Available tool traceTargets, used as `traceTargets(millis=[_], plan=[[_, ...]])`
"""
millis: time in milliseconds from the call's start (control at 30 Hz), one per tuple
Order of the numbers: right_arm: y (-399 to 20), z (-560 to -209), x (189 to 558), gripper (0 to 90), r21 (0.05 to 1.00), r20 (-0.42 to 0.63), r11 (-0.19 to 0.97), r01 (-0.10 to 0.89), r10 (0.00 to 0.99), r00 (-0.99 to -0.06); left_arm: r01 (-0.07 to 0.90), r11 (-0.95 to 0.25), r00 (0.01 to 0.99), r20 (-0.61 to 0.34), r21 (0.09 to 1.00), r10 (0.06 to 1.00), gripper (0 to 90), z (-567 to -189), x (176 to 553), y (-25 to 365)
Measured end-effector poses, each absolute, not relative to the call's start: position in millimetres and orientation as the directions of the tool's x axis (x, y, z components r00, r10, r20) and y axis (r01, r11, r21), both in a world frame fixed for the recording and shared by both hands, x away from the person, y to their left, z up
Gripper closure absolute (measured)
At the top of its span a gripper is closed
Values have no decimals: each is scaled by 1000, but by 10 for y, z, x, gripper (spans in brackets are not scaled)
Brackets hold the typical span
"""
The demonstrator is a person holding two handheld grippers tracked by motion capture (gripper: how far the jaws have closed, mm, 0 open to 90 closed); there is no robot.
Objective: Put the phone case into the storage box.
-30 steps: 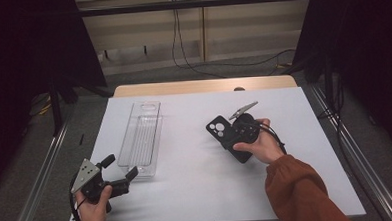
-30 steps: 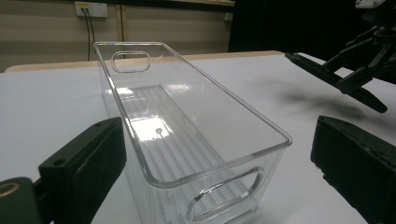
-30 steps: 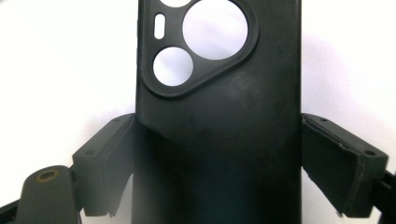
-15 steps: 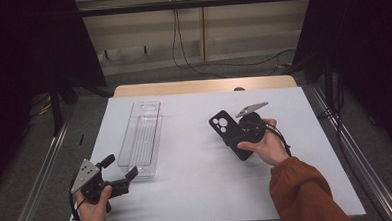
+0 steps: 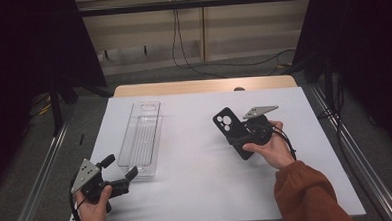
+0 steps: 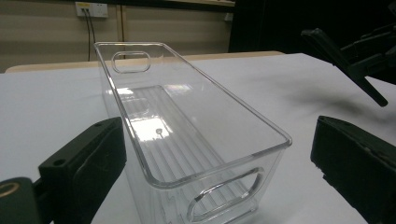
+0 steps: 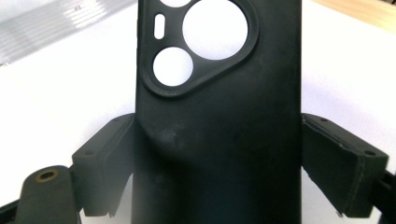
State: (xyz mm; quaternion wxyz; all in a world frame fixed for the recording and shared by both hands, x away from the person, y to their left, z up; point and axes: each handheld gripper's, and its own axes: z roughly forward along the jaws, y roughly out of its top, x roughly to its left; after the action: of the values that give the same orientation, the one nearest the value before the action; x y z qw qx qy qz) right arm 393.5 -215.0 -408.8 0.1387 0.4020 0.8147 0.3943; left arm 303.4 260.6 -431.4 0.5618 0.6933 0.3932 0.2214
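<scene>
Lifted slightly toward 1 o'clock since the earlier frame, the black phone case point(image 5: 231, 131) hangs over the counter point(image 5: 197, 190) clenched in the right tongs point(image 5: 241, 134), and could twist loose before reaching the clear bin point(image 5: 142, 138), beside which the left tongs point(image 5: 120, 170) wait released.

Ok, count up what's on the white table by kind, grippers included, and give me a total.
Clear bin: 1
Black phone case: 1, held in the right gripper
Grippers: 2, the left gripper with open jaws near the bin's end
Total: 4
</scene>
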Motion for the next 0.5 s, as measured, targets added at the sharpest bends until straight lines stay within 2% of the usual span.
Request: traceTargets(millis=[500], plan=[[-2324, -4028, 3821, 147, 852, 67, 280, 443, 780, -622, 298, -49, 589, -143, 953, 796, 34, -4317, 3036, 2612]])
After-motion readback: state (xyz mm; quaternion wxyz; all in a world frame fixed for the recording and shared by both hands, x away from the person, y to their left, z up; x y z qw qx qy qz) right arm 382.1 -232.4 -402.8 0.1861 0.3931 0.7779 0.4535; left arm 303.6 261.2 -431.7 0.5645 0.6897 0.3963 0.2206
